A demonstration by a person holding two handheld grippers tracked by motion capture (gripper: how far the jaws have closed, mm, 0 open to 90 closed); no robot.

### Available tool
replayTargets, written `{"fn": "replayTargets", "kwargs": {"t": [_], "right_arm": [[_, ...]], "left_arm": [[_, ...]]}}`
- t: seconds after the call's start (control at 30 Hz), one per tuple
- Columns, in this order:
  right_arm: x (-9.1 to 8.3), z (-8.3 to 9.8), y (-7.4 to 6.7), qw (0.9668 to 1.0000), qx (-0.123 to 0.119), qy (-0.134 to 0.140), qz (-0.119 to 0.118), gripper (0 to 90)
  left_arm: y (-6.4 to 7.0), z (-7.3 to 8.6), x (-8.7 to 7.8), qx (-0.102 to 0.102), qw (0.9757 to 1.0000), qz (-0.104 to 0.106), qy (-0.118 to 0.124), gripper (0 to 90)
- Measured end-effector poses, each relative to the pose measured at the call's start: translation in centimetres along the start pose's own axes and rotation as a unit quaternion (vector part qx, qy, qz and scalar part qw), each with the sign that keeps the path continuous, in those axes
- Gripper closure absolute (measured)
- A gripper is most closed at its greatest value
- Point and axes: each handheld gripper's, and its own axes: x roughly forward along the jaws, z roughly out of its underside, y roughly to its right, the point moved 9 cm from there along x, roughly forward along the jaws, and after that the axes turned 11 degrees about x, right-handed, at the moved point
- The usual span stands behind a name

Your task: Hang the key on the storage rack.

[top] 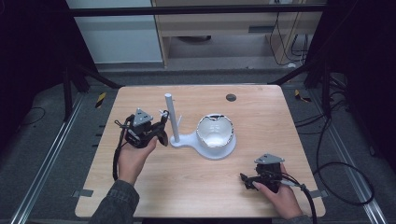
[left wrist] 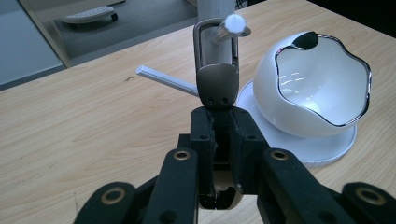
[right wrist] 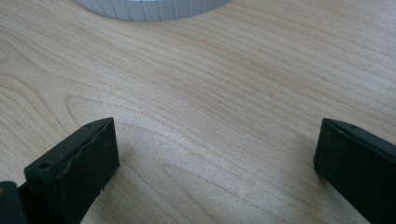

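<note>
- Left tongs (left wrist: 219, 135), at centre left of the high view, are pinched narrow on a dark metal clip (left wrist: 216, 70) whose rectangular loop stands up past the jaw tips, touching the tip of a short white peg (left wrist: 232, 25) on the stand.
- Right tongs (right wrist: 215, 158) are spread wide with nothing between the jaws, their tips low over bare wood; in the high view they sit at lower right (top: 247, 179), near the front edge of the tabletop (top: 261, 112) and well apart from the stand.
- A hand (top: 133, 158) in a grey sleeve carries the left tongs; the other hand (top: 280, 196) grips the right pair at the bottom of the frame.
- The white stand (top: 205, 147) occupies the middle of the tabletop: a tall upright post (top: 171, 116) at its left end, a round base at its right, with a thin white rod (left wrist: 166, 79) jutting sideways in the left gripper view.
- A white bowl (left wrist: 317, 88) with a wavy chrome rim rests tilted on the round base, its opening showing a bare white interior.
- Open wood lies in front of the stand and toward the upper right of the tabletop, broken by a small dark round spot (top: 230, 97) near the far edge.
- Beyond the tabletop: grey floor, metal rails, black frame legs and loose cables (top: 345, 177) at right.
</note>
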Motion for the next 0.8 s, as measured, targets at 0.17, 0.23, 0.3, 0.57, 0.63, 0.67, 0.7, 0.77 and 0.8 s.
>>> {"fn": "replayTargets", "kwargs": {"t": [0.17, 0.23, 0.3, 0.57, 0.63, 0.67, 0.7, 0.77, 0.8], "right_arm": [[0.00, 0.00, 0.02, 1.0000, -0.001, 0.000, 0.001, 0.5], [0.00, 0.00, 0.03, 1.0000, -0.001, 0.000, 0.001, 0.5], [0.01, 0.00, 0.03, 1.0000, -0.001, 0.000, 0.001, 0.5], [0.00, 0.00, 0.02, 1.0000, -0.001, 0.000, 0.001, 0.5], [0.00, 0.00, 0.01, 1.0000, 0.000, 0.000, 0.000, 0.4], [0.00, 0.01, 0.03, 1.0000, -0.001, 0.000, 0.001, 0.5], [0.00, 0.00, 0.00, 1.0000, 0.000, 0.000, 0.000, 0.5], [0.00, 0.00, 0.01, 1.0000, 0.000, 0.000, 0.001, 0.4], [0.00, 0.00, 0.00, 1.0000, 0.000, 0.000, 0.000, 0.5]], "left_arm": [[-0.03, 0.08, 0.18, 0.002, 1.0000, -0.001, -0.002, 80.5], [0.01, 0.05, 0.28, 0.000, 1.0000, -0.002, 0.000, 80.5], [0.03, 0.03, 0.34, 0.001, 1.0000, -0.004, 0.000, 80.5], [0.12, 0.13, 0.53, 0.000, 1.0000, -0.004, 0.001, 80.5], [0.18, 0.16, 0.58, 0.000, 1.0000, -0.002, 0.000, 80.5], [0.18, 0.16, 0.58, 0.000, 1.0000, -0.002, 0.000, 80.4], [0.22, 0.14, 0.66, -0.001, 1.0000, -0.003, 0.001, 80.5], [0.23, 0.10, 0.71, -0.002, 1.0000, -0.003, 0.003, 80.4], [0.23, 0.10, 0.71, -0.002, 1.0000, -0.003, 0.003, 80.4]]}}
